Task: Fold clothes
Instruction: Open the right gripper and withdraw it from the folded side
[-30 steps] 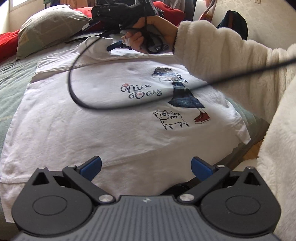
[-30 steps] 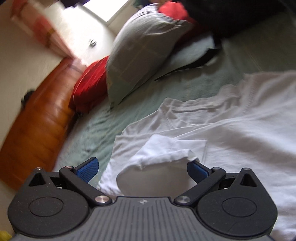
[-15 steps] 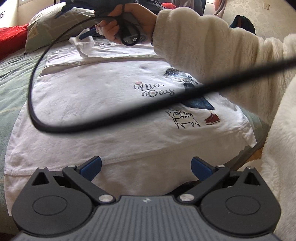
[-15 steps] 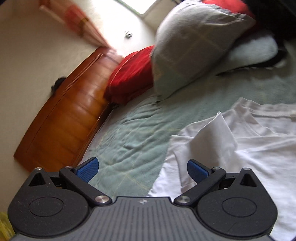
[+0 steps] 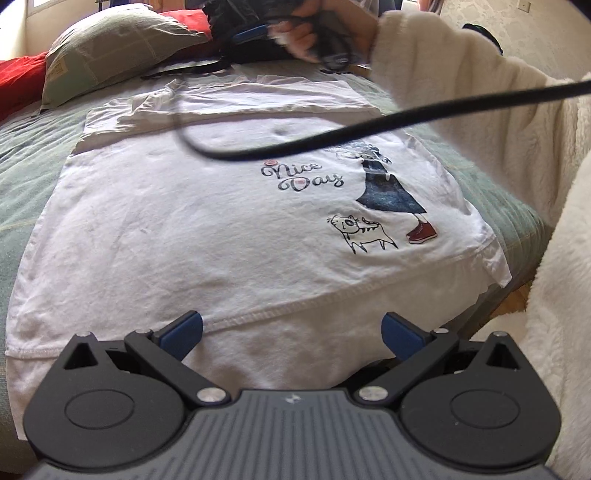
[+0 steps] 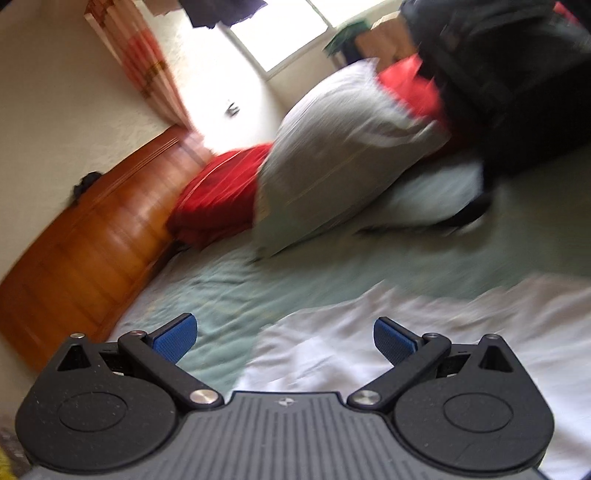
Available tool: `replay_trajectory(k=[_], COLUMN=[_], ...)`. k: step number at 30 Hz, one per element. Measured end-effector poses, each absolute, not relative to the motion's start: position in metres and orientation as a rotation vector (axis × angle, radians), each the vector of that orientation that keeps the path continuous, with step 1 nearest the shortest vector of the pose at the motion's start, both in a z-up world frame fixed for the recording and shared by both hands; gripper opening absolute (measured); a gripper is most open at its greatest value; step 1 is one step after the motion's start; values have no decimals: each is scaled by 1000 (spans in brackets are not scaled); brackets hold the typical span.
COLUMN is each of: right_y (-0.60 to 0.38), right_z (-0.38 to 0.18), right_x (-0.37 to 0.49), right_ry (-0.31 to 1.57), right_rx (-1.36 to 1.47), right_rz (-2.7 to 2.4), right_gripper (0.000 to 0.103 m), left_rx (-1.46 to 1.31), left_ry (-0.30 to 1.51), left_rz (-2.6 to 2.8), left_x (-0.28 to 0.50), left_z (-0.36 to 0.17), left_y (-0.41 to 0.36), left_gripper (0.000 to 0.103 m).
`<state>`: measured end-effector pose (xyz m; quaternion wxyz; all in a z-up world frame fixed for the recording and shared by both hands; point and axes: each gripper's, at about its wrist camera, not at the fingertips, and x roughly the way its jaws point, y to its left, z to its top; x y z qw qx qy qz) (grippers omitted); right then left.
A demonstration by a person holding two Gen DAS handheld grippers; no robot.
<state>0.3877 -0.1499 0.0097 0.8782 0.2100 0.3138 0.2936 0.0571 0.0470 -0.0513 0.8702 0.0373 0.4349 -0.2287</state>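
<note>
A white T-shirt (image 5: 221, 221) with a "Nice Day" print (image 5: 301, 177) lies flat, print up, on the green bedcover (image 5: 26, 158). Its far sleeve (image 5: 258, 99) is folded in and lies flat across the top. My left gripper (image 5: 291, 332) hovers open over the near hem with nothing between its fingers. A hand (image 5: 314, 33) in a fluffy white sleeve (image 5: 461, 92) holds my right gripper (image 6: 283, 338) up above the shirt's far edge. It is open and empty, with the shirt's edge (image 6: 424, 350) below it.
A black cable (image 5: 369, 125) hangs across above the shirt. A grey pillow (image 6: 343, 158), a red pillow (image 6: 218, 199) and a black bag (image 6: 517, 81) lie at the head of the bed. The wooden headboard (image 6: 85, 240) runs along the left. The bed's edge (image 5: 517, 236) drops off at the right.
The right gripper carried the far sleeve inward over the shirt, left it lying flat, then rose toward the pillows. The left gripper stayed over the near hem.
</note>
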Motion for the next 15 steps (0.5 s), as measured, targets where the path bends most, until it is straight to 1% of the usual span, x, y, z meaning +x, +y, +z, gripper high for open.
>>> replay_trajectory(k=[5, 9, 13, 15], right_y=[-208, -255, -285, -295], right_z=[14, -15, -58, -70], right_x=[376, 366, 363, 363], right_ry=[640, 723, 832, 820], right_rx=[379, 458, 554, 546], right_rz=[511, 466, 434, 419], right_gripper=[103, 103, 103, 103], left_rx=[89, 88, 80, 79], left_ry=[911, 908, 904, 901], left_rz=[-482, -472, -453, -435], left_x=[58, 61, 67, 70], left_z=[-51, -48, -44, -42], left_y=[46, 48, 52, 54], left_gripper=[102, 102, 102, 102])
